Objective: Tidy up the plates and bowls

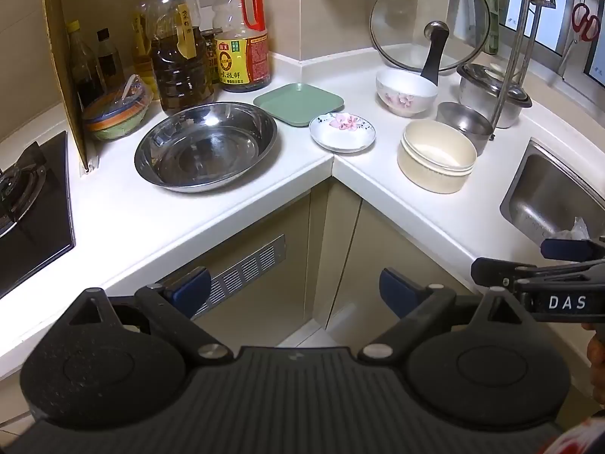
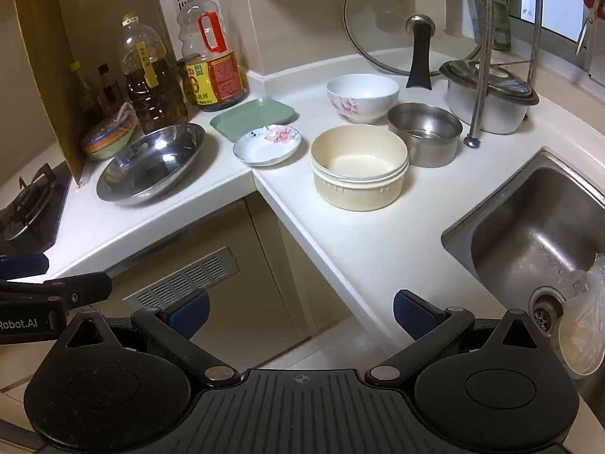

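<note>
On the white corner counter stand a wide steel basin (image 1: 206, 145) (image 2: 151, 162), a green square plate (image 1: 298, 104) (image 2: 252, 117), a small flowered saucer (image 1: 342, 131) (image 2: 266, 144), a white flowered bowl (image 1: 405, 91) (image 2: 362, 96), a cream bowl (image 1: 436, 155) (image 2: 359, 166) and a small steel bowl (image 1: 464, 125) (image 2: 425, 133). My left gripper (image 1: 295, 291) is open and empty, held in front of the counter edge. My right gripper (image 2: 300, 312) is open and empty, also short of the counter. Each gripper shows at the other view's edge.
Oil and sauce bottles (image 1: 181, 60) stand at the back left beside a covered bowl (image 1: 115, 111). A gas stove (image 1: 26, 204) lies far left. A glass lid (image 1: 429, 22), a lidded steel pot (image 1: 491, 92) and a rack pole (image 2: 478, 75) stand at the back right. A sink (image 2: 537, 234) lies right.
</note>
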